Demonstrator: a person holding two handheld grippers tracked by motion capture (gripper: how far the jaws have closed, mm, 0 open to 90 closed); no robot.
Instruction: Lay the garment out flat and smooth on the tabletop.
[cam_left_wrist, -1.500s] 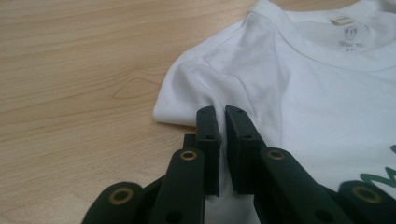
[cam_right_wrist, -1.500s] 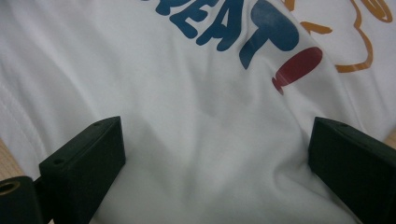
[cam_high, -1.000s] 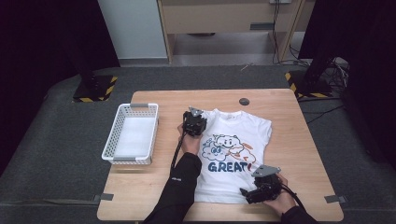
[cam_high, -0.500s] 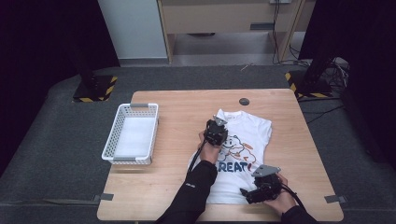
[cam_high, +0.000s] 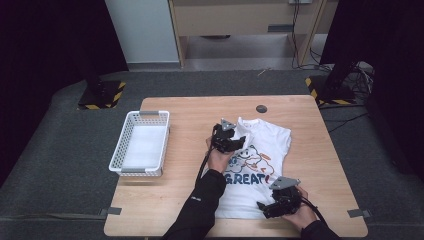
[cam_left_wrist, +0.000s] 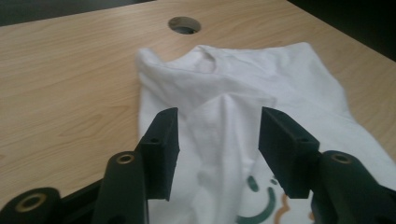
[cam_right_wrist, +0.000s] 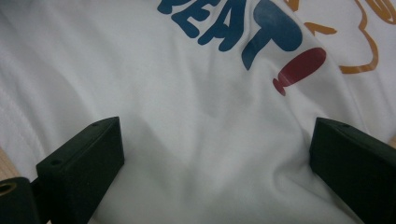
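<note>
High view: white cotton t-shirt with a blue "GREAT!" print (cam_high: 255, 165) lies on the light wooden counter (cam_high: 175, 200), right of its middle, collar toward the far edge, hem at the near edge; its left side is folded over the front. Left gripper (cam_high: 239, 141) sits over the shirt's upper left part, near the collar. Right gripper (cam_high: 261, 206) is low at the shirt's hem, near the counter's near right corner. White plastic mesh basket (cam_high: 141, 145) stands at the counter's left edge, well apart from the shirt. Round dark cable hole (cam_high: 261, 108) near the far edge.

Left gripper view: jaws apart, just been opening, folded white fabric below and between them, pads not pressing it. Collar beyond, hole farther.

Right gripper view: jaws wide apart over white fabric, blue letters and red exclamation mark ahead, nothing clamped.
</note>
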